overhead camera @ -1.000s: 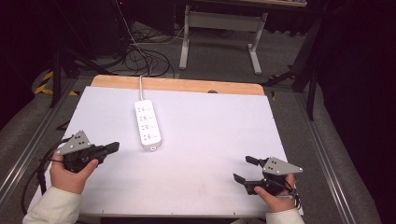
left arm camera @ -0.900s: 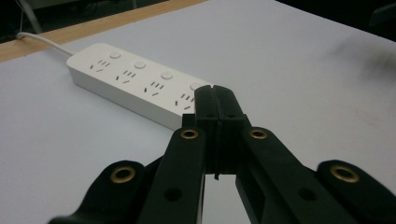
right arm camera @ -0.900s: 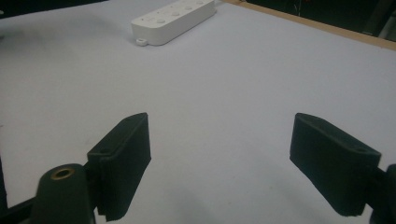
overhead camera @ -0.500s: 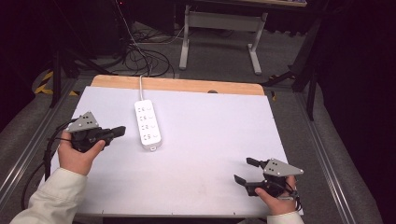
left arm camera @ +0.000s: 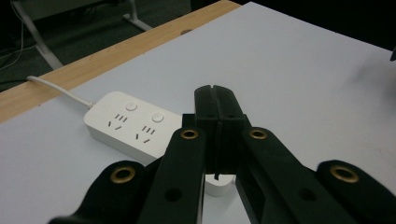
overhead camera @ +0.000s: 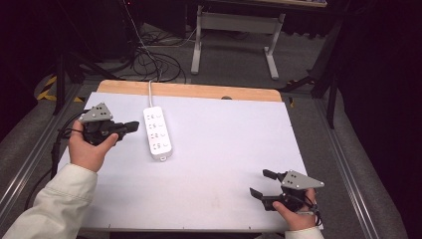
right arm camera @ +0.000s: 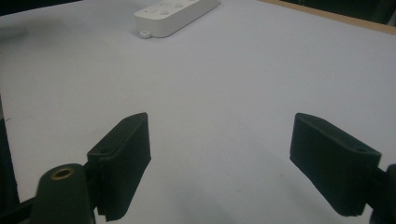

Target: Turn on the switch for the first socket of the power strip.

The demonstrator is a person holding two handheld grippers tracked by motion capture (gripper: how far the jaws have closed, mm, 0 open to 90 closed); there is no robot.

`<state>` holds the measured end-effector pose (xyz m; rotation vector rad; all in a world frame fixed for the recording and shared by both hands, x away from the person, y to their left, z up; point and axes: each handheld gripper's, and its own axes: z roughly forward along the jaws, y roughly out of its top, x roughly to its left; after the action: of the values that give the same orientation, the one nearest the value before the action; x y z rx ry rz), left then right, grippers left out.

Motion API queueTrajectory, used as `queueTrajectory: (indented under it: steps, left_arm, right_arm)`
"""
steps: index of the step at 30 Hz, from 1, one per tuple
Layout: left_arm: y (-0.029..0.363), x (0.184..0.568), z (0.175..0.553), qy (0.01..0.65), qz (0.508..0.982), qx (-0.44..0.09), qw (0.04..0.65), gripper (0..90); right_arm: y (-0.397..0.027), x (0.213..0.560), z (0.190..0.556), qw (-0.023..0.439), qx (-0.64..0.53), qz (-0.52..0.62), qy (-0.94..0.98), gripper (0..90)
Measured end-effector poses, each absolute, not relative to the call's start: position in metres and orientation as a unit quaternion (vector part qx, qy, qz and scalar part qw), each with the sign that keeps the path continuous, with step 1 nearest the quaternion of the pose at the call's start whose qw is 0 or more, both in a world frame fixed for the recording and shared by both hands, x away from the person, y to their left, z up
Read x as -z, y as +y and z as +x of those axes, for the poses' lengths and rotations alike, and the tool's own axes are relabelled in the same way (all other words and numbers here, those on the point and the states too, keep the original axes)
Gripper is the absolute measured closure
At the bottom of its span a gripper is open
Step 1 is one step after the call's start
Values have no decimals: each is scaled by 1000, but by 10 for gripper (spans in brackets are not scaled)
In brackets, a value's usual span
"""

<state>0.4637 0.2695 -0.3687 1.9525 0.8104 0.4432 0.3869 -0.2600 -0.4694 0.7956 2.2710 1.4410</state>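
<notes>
Power strip (overhead camera: 158, 133) lies untouched on the white table (overhead camera: 224, 149), just ahead of the left gripper (overhead camera: 130, 126), whose jaws are pressed together, empty. The right gripper (overhead camera: 262, 183), well apart, gapes wide, holding nothing; any handling apparently remains undone.

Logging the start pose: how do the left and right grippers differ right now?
The left gripper has its jaws pressed shut; the right gripper has its jaws wide apart. The left gripper is beside the white power strip toward the table's far left; the right gripper is at the near right edge, well away from the strip. Both are hand-held, hold nothing and carry a grey plate.
</notes>
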Motion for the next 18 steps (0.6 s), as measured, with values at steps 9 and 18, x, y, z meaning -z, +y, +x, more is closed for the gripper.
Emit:
queueTrajectory:
  steps: [9,18]
  left_arm:
    - [268,372,488,365,791,-165,462,900]
    - [261,378,511,369,788,-174,461,900]
  right_arm:
    - [-257,470,389,163,-504,276,802,210]
    - [-256,471,391,161,-503,273,804,210]
